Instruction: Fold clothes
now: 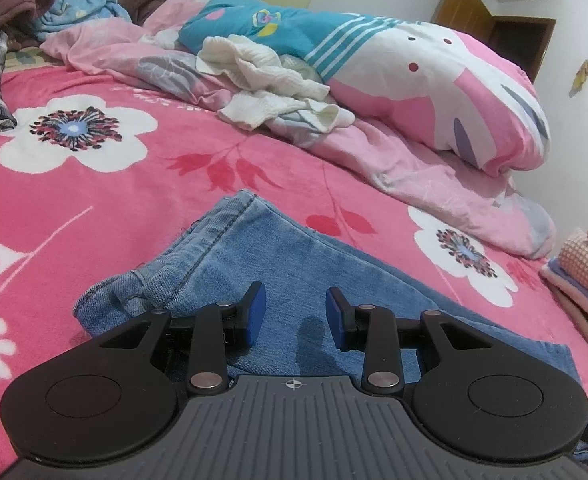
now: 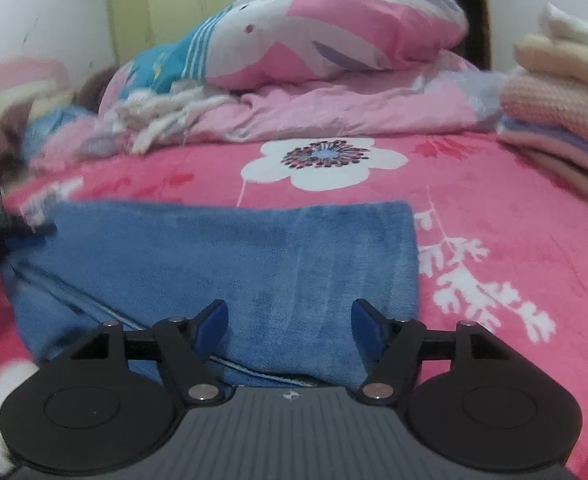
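we find the jeans (image 1: 294, 264) folded flat on the bedspread (image 1: 93, 208); left gripper (image 1: 295, 318) and right gripper (image 2: 289, 322) released, empty, poised above for the next crease.

Right wrist view motion-blurred, jeans (image 2: 221, 264) seams smeared, folded stack (image 2: 562, 120) cut by right edge

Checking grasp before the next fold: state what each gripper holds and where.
Nothing is held. The left gripper and the right gripper are both open over the jeans, with no denim between their fingers.
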Available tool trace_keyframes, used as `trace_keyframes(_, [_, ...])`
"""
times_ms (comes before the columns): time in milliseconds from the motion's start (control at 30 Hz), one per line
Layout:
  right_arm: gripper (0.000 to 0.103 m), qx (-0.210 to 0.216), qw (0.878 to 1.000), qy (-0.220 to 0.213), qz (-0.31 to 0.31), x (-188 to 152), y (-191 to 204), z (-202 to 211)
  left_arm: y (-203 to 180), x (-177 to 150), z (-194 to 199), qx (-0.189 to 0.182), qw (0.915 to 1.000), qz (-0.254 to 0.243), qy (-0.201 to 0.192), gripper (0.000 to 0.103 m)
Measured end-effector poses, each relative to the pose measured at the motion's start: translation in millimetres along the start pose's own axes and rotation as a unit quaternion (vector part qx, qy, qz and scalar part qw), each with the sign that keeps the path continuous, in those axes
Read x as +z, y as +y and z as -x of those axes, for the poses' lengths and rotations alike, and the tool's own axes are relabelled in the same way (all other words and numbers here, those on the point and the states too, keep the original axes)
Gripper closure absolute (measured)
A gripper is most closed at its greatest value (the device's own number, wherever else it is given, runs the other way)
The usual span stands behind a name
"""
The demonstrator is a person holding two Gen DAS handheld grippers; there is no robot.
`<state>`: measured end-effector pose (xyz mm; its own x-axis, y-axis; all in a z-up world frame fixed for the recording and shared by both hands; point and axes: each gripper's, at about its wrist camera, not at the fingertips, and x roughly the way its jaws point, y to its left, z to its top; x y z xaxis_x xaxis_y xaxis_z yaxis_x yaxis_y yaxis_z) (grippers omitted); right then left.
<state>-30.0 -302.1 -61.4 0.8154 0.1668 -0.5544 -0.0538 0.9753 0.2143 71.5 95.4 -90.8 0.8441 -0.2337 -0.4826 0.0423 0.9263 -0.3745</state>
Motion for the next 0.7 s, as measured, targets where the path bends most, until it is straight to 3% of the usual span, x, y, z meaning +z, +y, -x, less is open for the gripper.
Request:
trace_keyframes(100, [0.030, 0.032, 0.997, 0.007, -0.066, 5.1, -22.2, 20.7, 1.2, -0.4, 6.7, -0.012, 0.9998, 0.006, -0.011, 0.069])
trace_keyframes(200, [0.028, 0.054, 0.989, 0.010, -0.140, 5.7, -52.7, 39.1, 2.1, -4.5, 30.1, -0.048, 0.9981, 0.018, -0.033, 0.067])
trace_keyframes(333, [0.025, 0.083, 0.961, 0.024, -0.264, -2.9, -101.6, 51.7, -1.3, -12.3, 65.4, -0.068, 0.9964, 0.042, -0.028, 0.060])
trace_keyframes(433, [0.024, 0.101, 0.934, 0.044, -0.341, -16.9, -131.4, 47.7, 7.5, -25.5, 85.5, -0.068, 0.9931, 0.095, -0.014, 0.053])
trace_keyframes(533, [0.025, 0.112, 0.921, 0.065, -0.368, -30.0, -146.7, 33.3, 18.3, -42.6, 88.4, -0.080, 0.9851, 0.152, 0.005, 0.049])
trace_keyframes(700, [0.023, 0.132, 0.924, 0.086, -0.348, -22.4, -144.1, 10.2, 21.6, -53.4, 60.0, -0.072, 0.9752, 0.206, 0.035, 0.039])
